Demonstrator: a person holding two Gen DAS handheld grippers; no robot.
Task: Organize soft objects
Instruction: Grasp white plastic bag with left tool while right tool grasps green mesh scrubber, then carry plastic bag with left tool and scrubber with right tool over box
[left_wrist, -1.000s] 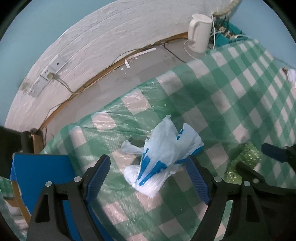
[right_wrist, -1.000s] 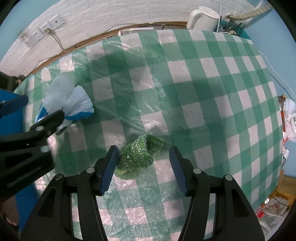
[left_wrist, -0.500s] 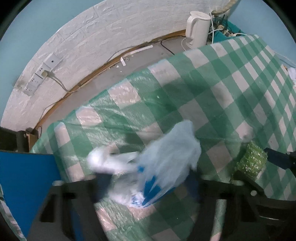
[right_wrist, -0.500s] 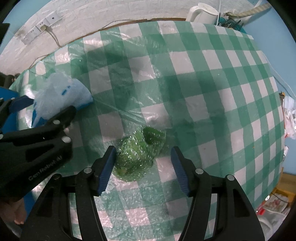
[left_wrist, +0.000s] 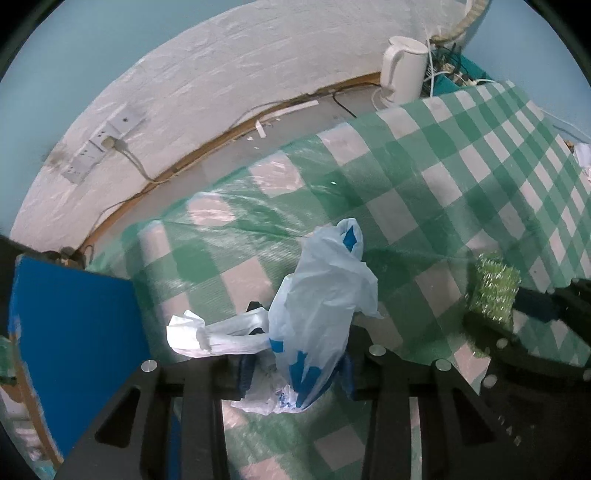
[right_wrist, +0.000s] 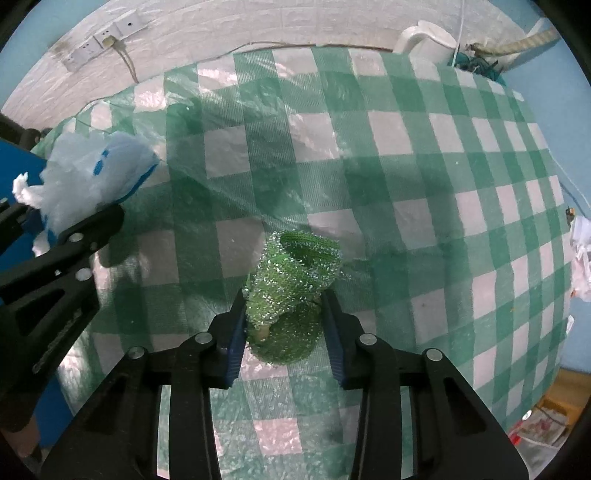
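Note:
My left gripper (left_wrist: 295, 373) is shut on a crumpled white and blue plastic bag (left_wrist: 321, 302) and holds it above the green checked tablecloth (left_wrist: 424, 184). The bag also shows in the right wrist view (right_wrist: 92, 177), at the far left. My right gripper (right_wrist: 284, 332) is shut on a sparkly green scrubber (right_wrist: 291, 291) and holds it over the cloth (right_wrist: 406, 166). The scrubber shows at the right in the left wrist view (left_wrist: 493, 291).
A white kettle (left_wrist: 402, 70) stands on the floor beyond the table's far edge, with cables beside it. A wall socket strip (left_wrist: 99, 147) is on the white wall. A blue chair (left_wrist: 70, 332) stands at the left edge of the table.
Both grippers have closed: the left on the plastic bag, the right on the green scrubber. Both objects have been lifted off the cloth.

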